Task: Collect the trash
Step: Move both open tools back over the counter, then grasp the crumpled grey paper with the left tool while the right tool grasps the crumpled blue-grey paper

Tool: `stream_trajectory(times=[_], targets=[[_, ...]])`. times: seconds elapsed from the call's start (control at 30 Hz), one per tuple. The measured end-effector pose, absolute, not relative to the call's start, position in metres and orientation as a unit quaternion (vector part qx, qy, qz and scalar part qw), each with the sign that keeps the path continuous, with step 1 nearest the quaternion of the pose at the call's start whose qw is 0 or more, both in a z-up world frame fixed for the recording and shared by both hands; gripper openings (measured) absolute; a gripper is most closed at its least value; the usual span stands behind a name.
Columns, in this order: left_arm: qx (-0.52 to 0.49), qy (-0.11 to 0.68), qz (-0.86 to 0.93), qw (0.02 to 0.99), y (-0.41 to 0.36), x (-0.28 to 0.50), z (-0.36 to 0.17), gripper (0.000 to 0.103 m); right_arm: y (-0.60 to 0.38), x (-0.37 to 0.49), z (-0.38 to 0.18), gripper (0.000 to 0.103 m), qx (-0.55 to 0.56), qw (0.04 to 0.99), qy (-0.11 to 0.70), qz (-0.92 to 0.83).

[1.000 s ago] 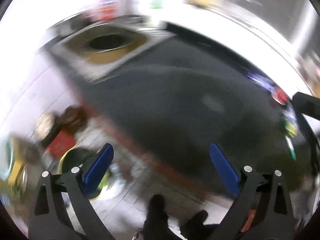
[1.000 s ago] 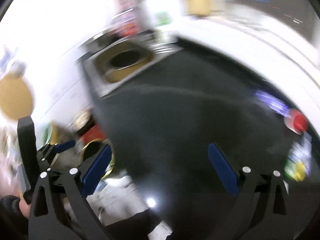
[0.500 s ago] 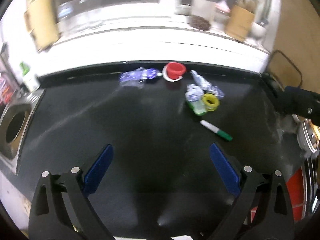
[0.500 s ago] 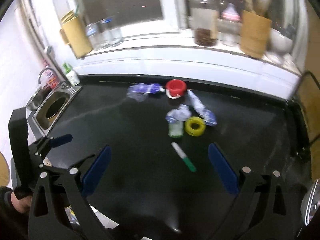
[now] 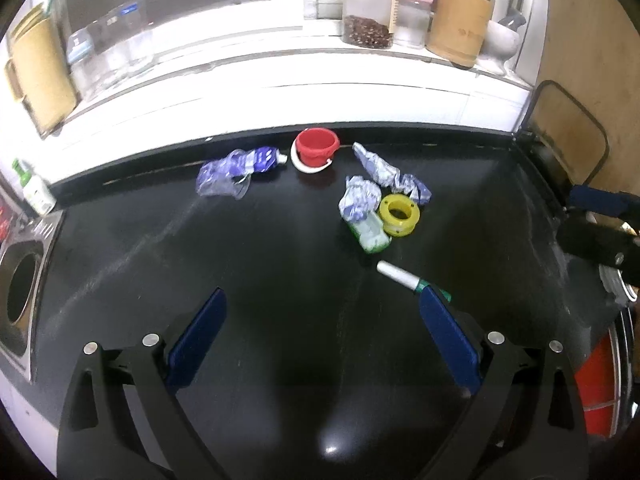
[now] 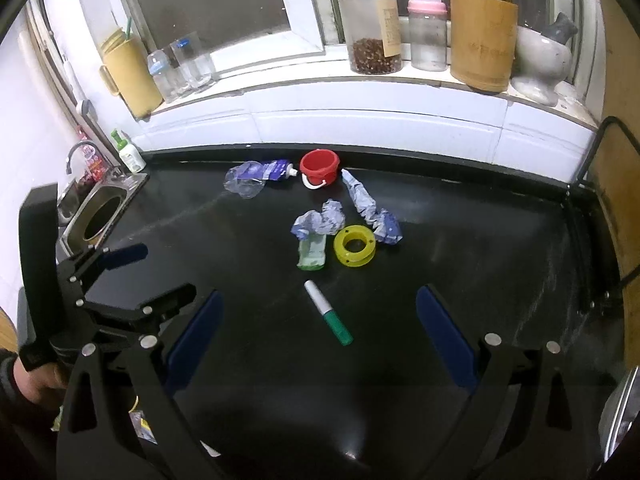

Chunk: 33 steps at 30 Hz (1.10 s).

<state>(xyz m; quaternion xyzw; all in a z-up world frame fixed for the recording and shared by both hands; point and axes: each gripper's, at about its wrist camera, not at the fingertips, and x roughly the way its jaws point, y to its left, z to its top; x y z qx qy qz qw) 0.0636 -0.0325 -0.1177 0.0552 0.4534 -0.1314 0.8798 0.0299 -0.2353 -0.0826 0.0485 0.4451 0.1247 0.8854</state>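
Both grippers hover over the black bench (image 6: 480, 248), jaws spread wide, nothing held: left gripper (image 5: 322, 340), right gripper (image 6: 318, 334). Trash sits mid-bench near the back: crushed bottle (image 6: 256, 178), red bucket (image 6: 319, 167), two crumpled wrappers (image 6: 320, 222) (image 6: 370, 210), green pack (image 6: 311, 254), yellow spool (image 6: 355, 245). Marker (image 6: 328, 313) lies nearest the right gripper. Sink (image 6: 98, 222) at far left.

Home kitchen: black counter (image 6: 460, 240), sink (image 6: 98, 222), windowsill jar of beans (image 6: 372, 24), utensil holder (image 6: 482, 34).
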Motion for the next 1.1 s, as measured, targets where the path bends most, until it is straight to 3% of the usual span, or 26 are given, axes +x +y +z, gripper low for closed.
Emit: stream_trajectory(times=[0.17, 0.5, 0.77, 0.87, 0.97, 1.03, 1.1], targets=[[0.061, 0.455, -0.147, 0.876, -0.056, 0.105, -0.130, 0.094, -0.250, 0.065, -0.101, 0.090, 0.044, 0.880, 0.456, 0.127], [0.110, 0.490, -0.201, 0.841, -0.107, 0.198, -0.193, 0.093, -0.271, 0.173, -0.171, 0.073, 0.020, 0.846, 0.508, 0.162], [0.097, 0.542, -0.236, 0.801, -0.115, 0.251, -0.242, 0.087, -0.271, 0.239, -0.235, 0.063, 0.018, 0.804, 0.564, 0.191], [0.082, 0.547, -0.251, 0.795, -0.115, 0.261, -0.249, 0.082, -0.270, 0.250, -0.251, 0.048, 0.022, 0.792, 0.576, 0.201], [0.063, 0.548, -0.271, 0.789, -0.115, 0.269, -0.251, 0.070, -0.269, 0.253, -0.251, 0.036, 0.018, 0.791, 0.574, 0.210], [0.048, 0.546, -0.282, 0.787, -0.117, 0.271, -0.249, 0.048, -0.267, 0.254, -0.251, 0.030, 0.017, 0.792, 0.573, 0.212], [0.043, 0.547, -0.285, 0.786, -0.118, 0.272, -0.247, 0.044, -0.266, 0.253, -0.247, 0.029, 0.012, 0.798, 0.565, 0.211]])
